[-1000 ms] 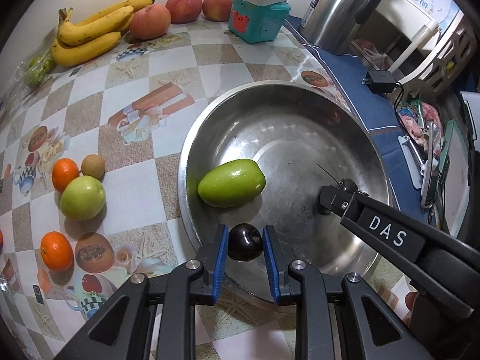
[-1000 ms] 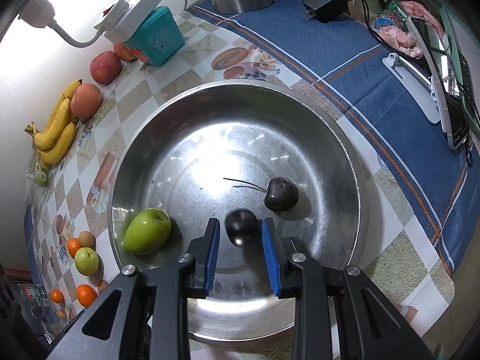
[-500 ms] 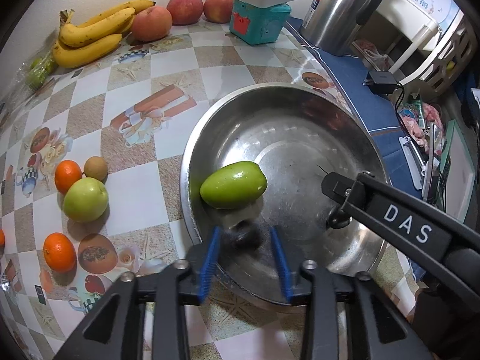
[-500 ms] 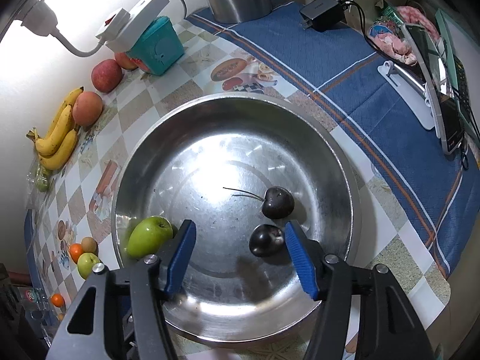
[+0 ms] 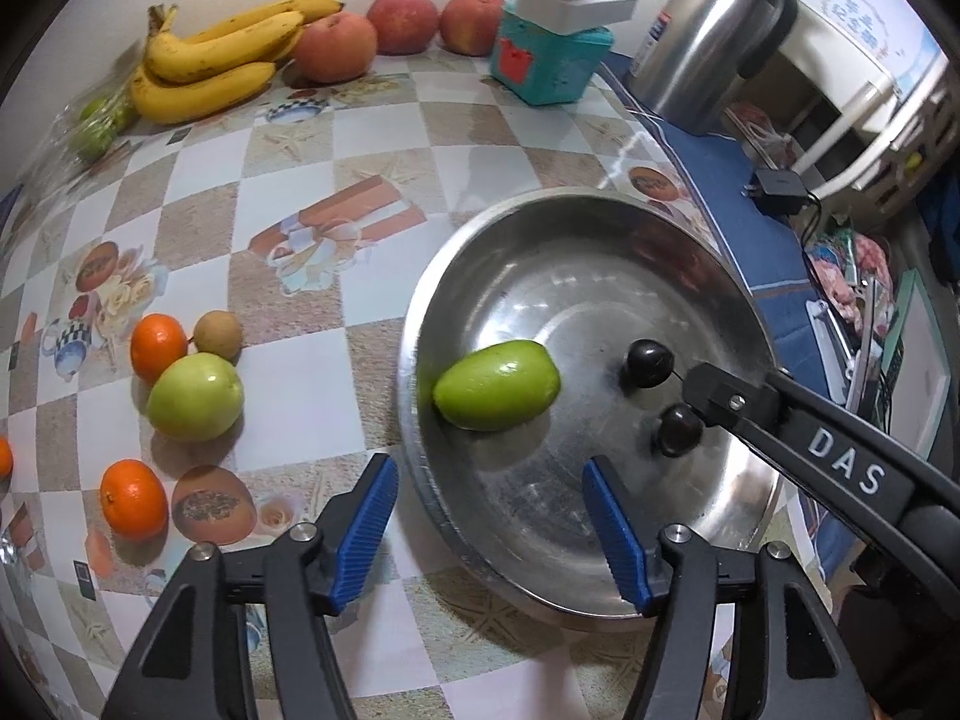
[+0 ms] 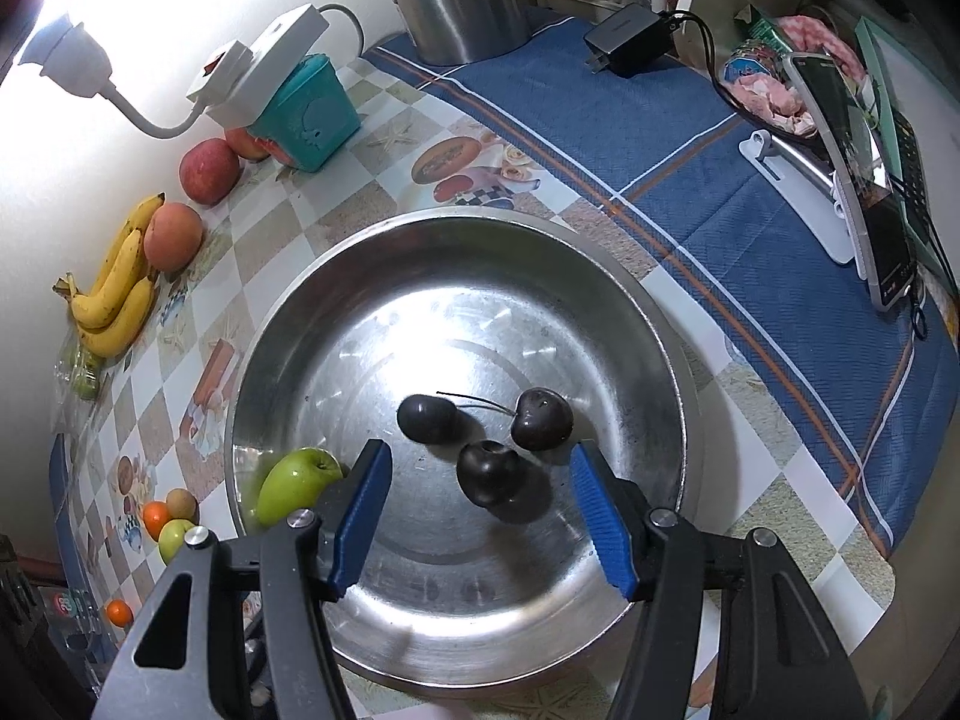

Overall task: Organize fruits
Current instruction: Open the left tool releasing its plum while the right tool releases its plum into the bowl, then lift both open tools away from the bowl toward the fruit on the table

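A steel bowl [image 5: 570, 228] [image 6: 540, 276] holds a green apple [image 5: 497, 384] [image 6: 297, 483] and three dark cherries. In the right wrist view one cherry [image 6: 489, 473] lies loose between the tips of my open right gripper [image 6: 480, 510], with two more cherries [image 6: 427, 418] [image 6: 541, 419] just beyond. My left gripper [image 5: 489, 516] hangs over the bowl's near rim, its jaws opening with nothing between them. Two cherries [image 5: 648, 363] [image 5: 678, 431] show in the left wrist view, beside a right gripper finger [image 5: 726, 402].
On the checked tablecloth left of the bowl lie a green apple [image 5: 195, 397], oranges [image 5: 133, 507] and a small brown fruit [image 5: 217, 334]. Bananas [image 5: 210, 69], peaches [image 5: 335, 47], a teal box [image 5: 549, 69] and a steel kettle [image 5: 708, 42] line the back. A blue cloth [image 6: 750, 192] with a charger and phone is on the right.
Both grippers were shut on a cherry each and have opened. The two cherries dropped into the bowl and rolled toward the third; the left gripper's jaws widened further.
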The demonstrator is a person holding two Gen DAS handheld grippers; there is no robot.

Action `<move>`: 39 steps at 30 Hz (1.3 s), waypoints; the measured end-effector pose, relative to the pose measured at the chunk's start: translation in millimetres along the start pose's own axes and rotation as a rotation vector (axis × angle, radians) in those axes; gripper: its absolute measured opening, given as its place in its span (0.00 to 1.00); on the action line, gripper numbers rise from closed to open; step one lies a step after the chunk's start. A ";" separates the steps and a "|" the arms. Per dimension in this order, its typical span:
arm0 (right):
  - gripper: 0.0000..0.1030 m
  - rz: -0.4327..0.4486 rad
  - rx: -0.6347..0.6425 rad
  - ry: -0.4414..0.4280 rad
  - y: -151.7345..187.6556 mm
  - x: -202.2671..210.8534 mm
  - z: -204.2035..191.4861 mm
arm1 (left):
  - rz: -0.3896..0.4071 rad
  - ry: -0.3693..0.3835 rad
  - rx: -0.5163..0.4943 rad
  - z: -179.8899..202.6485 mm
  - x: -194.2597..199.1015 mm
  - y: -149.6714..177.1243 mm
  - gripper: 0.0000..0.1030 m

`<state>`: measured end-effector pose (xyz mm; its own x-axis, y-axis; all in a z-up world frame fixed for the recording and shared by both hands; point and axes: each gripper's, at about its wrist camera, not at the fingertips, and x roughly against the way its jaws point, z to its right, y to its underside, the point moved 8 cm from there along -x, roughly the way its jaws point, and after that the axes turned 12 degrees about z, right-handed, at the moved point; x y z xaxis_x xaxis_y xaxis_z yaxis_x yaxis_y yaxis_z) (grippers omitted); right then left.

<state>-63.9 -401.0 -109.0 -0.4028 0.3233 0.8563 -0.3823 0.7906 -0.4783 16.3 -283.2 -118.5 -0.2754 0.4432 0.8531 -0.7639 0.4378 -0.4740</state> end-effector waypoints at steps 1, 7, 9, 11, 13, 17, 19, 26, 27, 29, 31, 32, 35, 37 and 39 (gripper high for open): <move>0.62 0.000 -0.001 0.001 -0.2 -0.2 0.3 | 0.001 -0.005 0.010 -3.0 0.3 -0.8 0.67; 0.61 0.000 0.000 0.000 -0.2 -0.6 0.6 | 0.020 -0.058 0.075 -26.8 3.8 -7.2 0.71; 0.61 0.000 0.001 0.000 0.3 -0.8 0.2 | 0.031 -0.085 0.108 -38.0 6.4 -9.6 0.72; 0.61 -0.001 0.004 -0.002 0.3 -1.2 -0.9 | 0.040 -0.114 0.147 -51.3 9.2 -12.2 0.75; 0.61 -0.002 0.007 -0.002 0.4 -1.5 -1.8 | 0.049 -0.145 0.186 -64.9 12.4 -13.4 0.78; 0.61 -0.004 0.016 -0.005 -0.1 -1.6 -4.0 | 0.062 -0.179 0.263 -88.9 19.6 -15.0 0.82; 0.61 -0.004 0.022 -0.008 0.0 -1.7 -5.5 | 0.073 -0.194 0.298 -100.2 24.6 -16.0 0.83; 0.61 -0.005 0.043 -0.015 0.5 -1.7 -10.6 | 0.093 -0.247 0.390 -131.4 35.8 -16.1 0.87; 0.61 -0.005 0.046 -0.016 0.6 -1.8 -11.3 | 0.095 -0.252 0.401 -135.3 36.7 -16.4 0.87; 0.61 -0.006 0.051 -0.018 0.6 -2.0 -12.0 | 0.097 -0.256 0.417 -140.2 37.5 -15.7 0.88; 0.61 -0.006 0.056 -0.020 0.6 -2.4 -13.0 | 0.096 -0.259 0.432 -144.7 37.1 -15.4 0.88; 0.61 -0.007 0.057 -0.020 0.6 -2.6 -13.2 | 0.096 -0.260 0.437 -146.1 37.0 -15.0 0.89; 0.61 -0.011 0.063 -0.020 0.9 -3.8 -13.3 | 0.095 -0.265 0.440 -148.1 37.2 -14.0 0.95; 0.61 -0.017 0.067 -0.022 1.9 -5.2 -13.8 | 0.097 -0.269 0.438 -147.9 37.8 -13.6 0.97; 0.69 -0.022 0.070 -0.022 2.9 -6.3 -14.4 | 0.095 -0.270 0.434 -147.7 37.5 -13.5 0.97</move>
<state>-50.5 -393.2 -112.9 -0.4115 0.2941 0.8627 -0.4485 0.7587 -0.4725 102.5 -157.0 -112.3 -0.4520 0.2225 0.8638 -0.8843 0.0154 -0.4667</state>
